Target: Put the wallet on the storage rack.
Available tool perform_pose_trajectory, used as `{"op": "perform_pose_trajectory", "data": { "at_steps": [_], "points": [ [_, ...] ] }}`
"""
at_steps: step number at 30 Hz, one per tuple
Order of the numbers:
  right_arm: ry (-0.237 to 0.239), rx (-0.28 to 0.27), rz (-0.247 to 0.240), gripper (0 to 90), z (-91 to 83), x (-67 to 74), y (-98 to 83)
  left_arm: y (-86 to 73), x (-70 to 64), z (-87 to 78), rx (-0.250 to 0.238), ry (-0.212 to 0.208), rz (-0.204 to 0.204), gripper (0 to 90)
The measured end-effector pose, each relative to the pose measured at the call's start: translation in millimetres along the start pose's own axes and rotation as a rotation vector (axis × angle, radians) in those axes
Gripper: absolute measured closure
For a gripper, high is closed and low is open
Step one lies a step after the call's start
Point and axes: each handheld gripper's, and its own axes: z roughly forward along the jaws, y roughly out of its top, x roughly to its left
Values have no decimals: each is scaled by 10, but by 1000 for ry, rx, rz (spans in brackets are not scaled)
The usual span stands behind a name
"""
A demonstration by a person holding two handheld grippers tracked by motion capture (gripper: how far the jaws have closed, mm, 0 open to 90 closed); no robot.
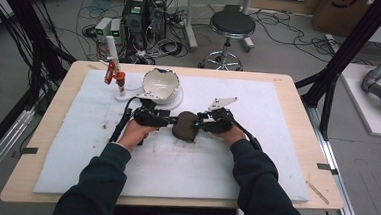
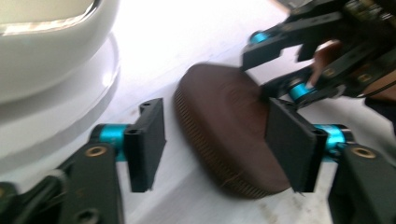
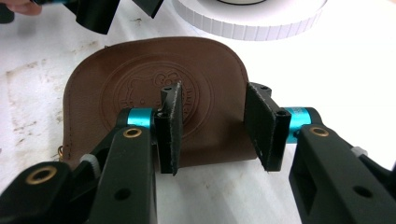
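Showing a stamped emblem (image 3: 159,91), the brown pouch (image 3: 154,98) lies flat.

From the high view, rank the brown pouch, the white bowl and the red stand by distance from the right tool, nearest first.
1. Brown pouch: directly left of the right tool.
2. White bowl: farther up the table, to the left.
3. Red stand: farthest, left of the bowl.

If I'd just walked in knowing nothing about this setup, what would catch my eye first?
Probably the brown leather pouch at the middle of the white mat, embossed with a cartoon cat face, with the left gripper and right gripper meeting over it from either side. Just behind sits a glossy white bowl tipped on a round white base.
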Motion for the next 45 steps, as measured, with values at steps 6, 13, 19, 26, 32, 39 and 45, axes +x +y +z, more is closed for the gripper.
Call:
{"op": "perform_pose_trajectory", "data": {
  "at_steps": [6, 13, 19, 26, 32, 39, 45],
  "points": [
    [19, -2, 17, 587, -19, -29, -18, -51, -3, 88, 38, -51, -54, 334],
    [27, -3, 19, 588, -61, -63, -42, -81, -56, 195, 58, -96, -58, 308],
    [38, 0, 15, 588, -66, -65, -48, -89, -94, 234, 89, -92, -51, 378],
    [30, -4, 25, 533, -121, -99, -83, 18, -187, 139, -33, -109, -25, 591],
    [55, -9, 60, 562, -198, -154, -150, 74, -299, 170, -121, -163, -28, 562],
    [68, -12, 60, 586, -206, -163, -167, 75, -272, 152, -99, -159, -36, 510],
    [68, -18, 57, 586, -175, -145, -161, 28, -204, 92, -77, -32, -44, 358]
  ]
}}
